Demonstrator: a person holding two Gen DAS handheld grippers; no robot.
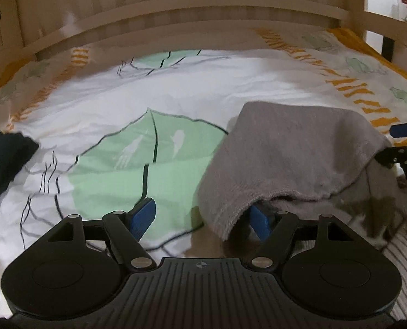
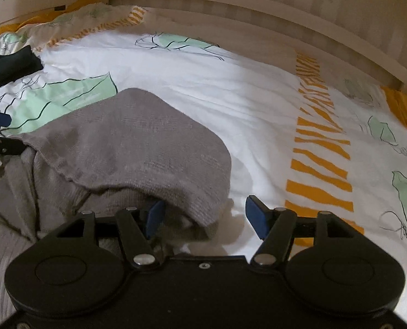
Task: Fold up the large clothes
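At the far left of the bed a dark garment [image 1: 3, 161] lies bunched on the duvet [image 1: 99, 104], well apart from everything else. The duvet is white with pale green leaf shapes and bands of orange stripes, and a light wooden bed rail [image 1: 203, 8] runs along its far side.

The left gripper [image 1: 203, 219] has its blue pads spread wide. Its left pad [image 1: 144, 215] hangs free above a green patch of the duvet, while the right pad sits under the near left corner of the grey garment [image 1: 294, 159], which is draped over it; nothing is pinched.

The grey garment, a soft knitted piece, lies in the middle near part of the bed, a folded flap raised over its lower layers.

The right gripper [image 2: 206, 218] is spread too. Its left pad [image 2: 155, 216] is tucked beneath the garment's near right corner, and the right pad stands clear over the white duvet, just beside the orange stripes [image 2: 318, 142].
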